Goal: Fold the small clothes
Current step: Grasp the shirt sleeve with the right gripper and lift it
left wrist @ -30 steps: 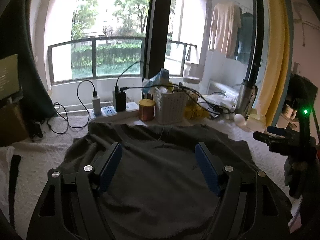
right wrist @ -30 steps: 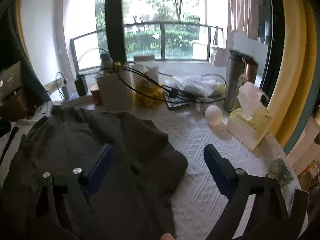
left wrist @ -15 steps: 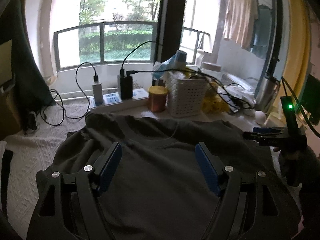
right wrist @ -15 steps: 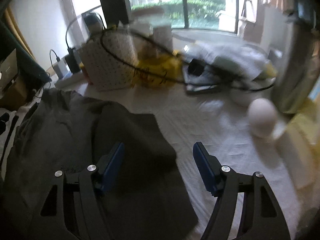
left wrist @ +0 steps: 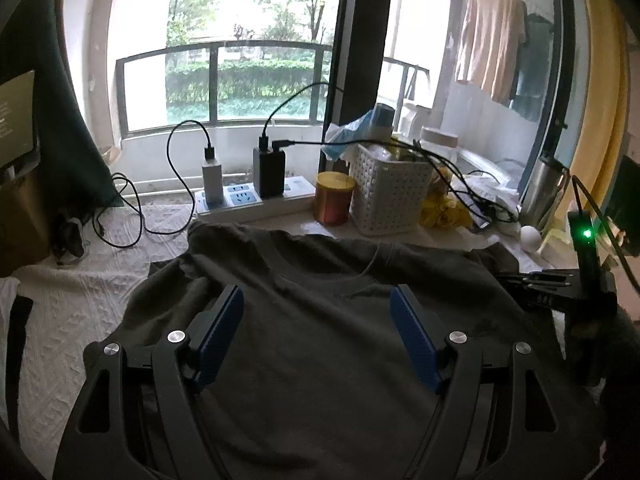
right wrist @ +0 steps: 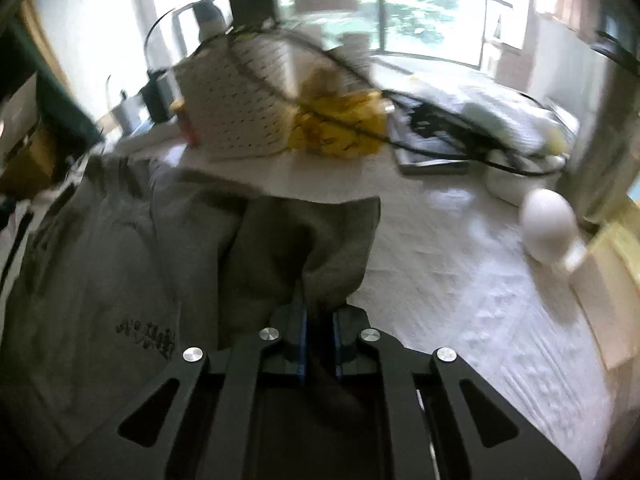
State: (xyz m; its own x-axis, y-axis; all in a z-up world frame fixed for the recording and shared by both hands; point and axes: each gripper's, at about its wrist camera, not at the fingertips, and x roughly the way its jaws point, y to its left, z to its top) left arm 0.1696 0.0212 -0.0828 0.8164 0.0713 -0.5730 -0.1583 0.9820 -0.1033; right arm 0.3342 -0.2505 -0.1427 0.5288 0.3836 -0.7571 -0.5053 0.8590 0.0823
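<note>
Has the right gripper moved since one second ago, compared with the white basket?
Yes. The right gripper came forward and down toward the white basket, which now looks bigger, and its fingers closed on the grey shirt's sleeve.

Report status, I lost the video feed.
Right gripper shut on shirt sleeve. Left gripper open over shirt. Basket and cables behind, clear.

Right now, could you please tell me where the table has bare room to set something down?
Bare cloth lies between the T-shirt and the egg, and left of the shirt below the loose cable. The back edge is crowded: power strip, tin, basket.
</note>
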